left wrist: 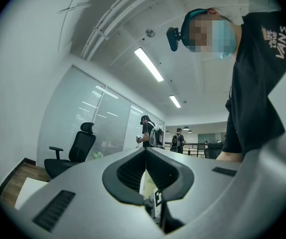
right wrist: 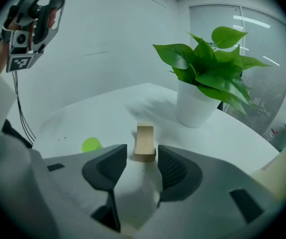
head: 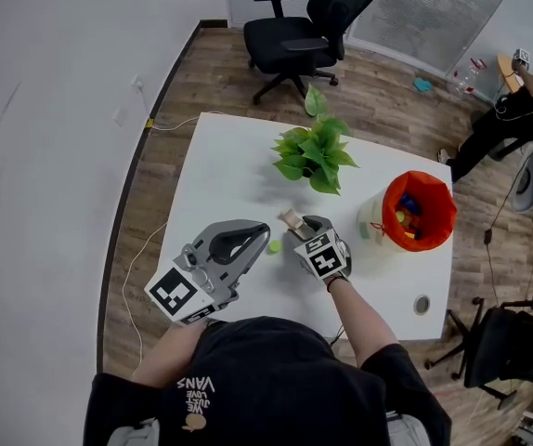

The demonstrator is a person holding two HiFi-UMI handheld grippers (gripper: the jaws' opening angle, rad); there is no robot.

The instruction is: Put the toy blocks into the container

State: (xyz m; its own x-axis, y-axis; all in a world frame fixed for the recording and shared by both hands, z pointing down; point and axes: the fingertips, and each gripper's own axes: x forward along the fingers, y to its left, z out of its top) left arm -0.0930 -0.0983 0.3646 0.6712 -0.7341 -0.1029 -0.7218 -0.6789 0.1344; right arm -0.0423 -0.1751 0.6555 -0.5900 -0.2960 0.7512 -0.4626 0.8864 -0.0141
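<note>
— What stands on the white table (head: 213, 156) in this office?
— A potted plant (head: 315, 151), an orange container (head: 445, 214) of blocks at its right edge, a green block (right wrist: 91, 144) and a tan block (right wrist: 145, 139).
— The grippers?
— The right gripper (right wrist: 142, 153) is released, the tan block between its jaw tips with the pads clear of it. The left gripper (left wrist: 145, 153) is clenched and empty.

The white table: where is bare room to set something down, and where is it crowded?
Bare: the far left of the table, between its edge and the plant; also the near right corner, beside the container. Crowded: the near middle, with left gripper, right gripper, tan block and green piece.
</note>
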